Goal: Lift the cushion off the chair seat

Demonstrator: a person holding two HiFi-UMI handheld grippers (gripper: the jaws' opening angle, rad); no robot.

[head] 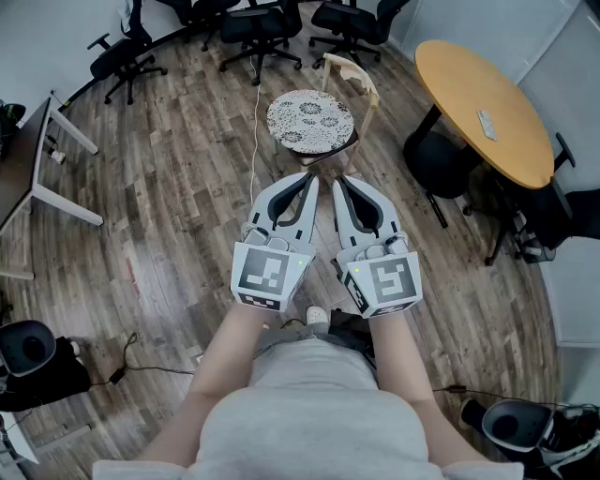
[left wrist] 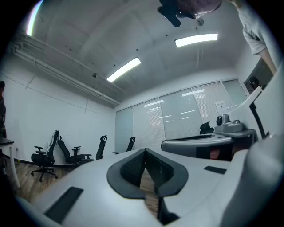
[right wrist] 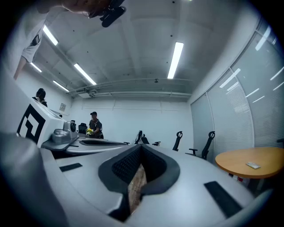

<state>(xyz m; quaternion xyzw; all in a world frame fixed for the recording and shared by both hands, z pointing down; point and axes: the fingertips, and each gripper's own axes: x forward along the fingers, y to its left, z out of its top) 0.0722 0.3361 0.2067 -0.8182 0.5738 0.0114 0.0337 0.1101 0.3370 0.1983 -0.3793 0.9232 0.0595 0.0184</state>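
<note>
Cushion (head: 310,121) lying flat on the seat of the chair (head: 362,82), just ahead of both grippers and apart from them. Left gripper (head: 310,178) and right gripper (head: 338,181) side by side, each with jaws pressed together on nothing. Around them wood floor (head: 169,206), table (head: 487,112) at the right, office chairs (head: 253,28) beyond.

No words or numbers to read: left cube (head: 270,275) and right cube (head: 386,284) show only black-and-white square patterns.
</note>
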